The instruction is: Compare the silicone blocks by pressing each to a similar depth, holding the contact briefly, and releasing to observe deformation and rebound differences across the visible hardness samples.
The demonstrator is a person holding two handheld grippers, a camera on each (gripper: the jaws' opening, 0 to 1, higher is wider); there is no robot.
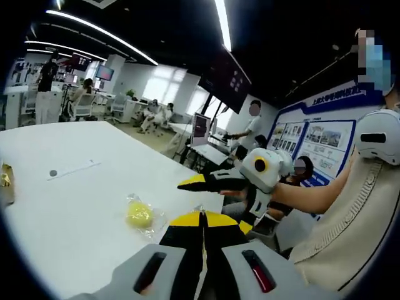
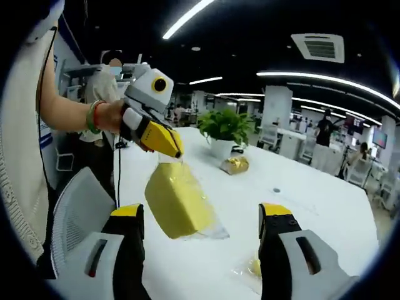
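Clamped shut, my left gripper (image 2: 164, 140) pinches the top edge of a clear bag holding the yellow silicone block (image 2: 178, 200), which hangs in the air above the white table (image 2: 325, 206). From the left gripper view its own jaws sit closed together at the bottom; I cannot see the bag between them there. My right gripper (image 2: 200, 237) stands wide open with nothing between its jaws. The hanging block lies straight ahead of it, just left of the middle of the gap, its long axis tilted, running from upper left to lower right. So I judge the right gripper is the one placed to close on the block and press it.

A second yellow sample in its bag (image 1: 140, 214) lies flat on the table just ahead of my left gripper. The left gripper view shows my right gripper (image 1: 194, 182) side-on, off the table edge. The right gripper view alone brings in a potted plant (image 2: 224, 128) and a small gold object (image 2: 234, 164) farther along the table.
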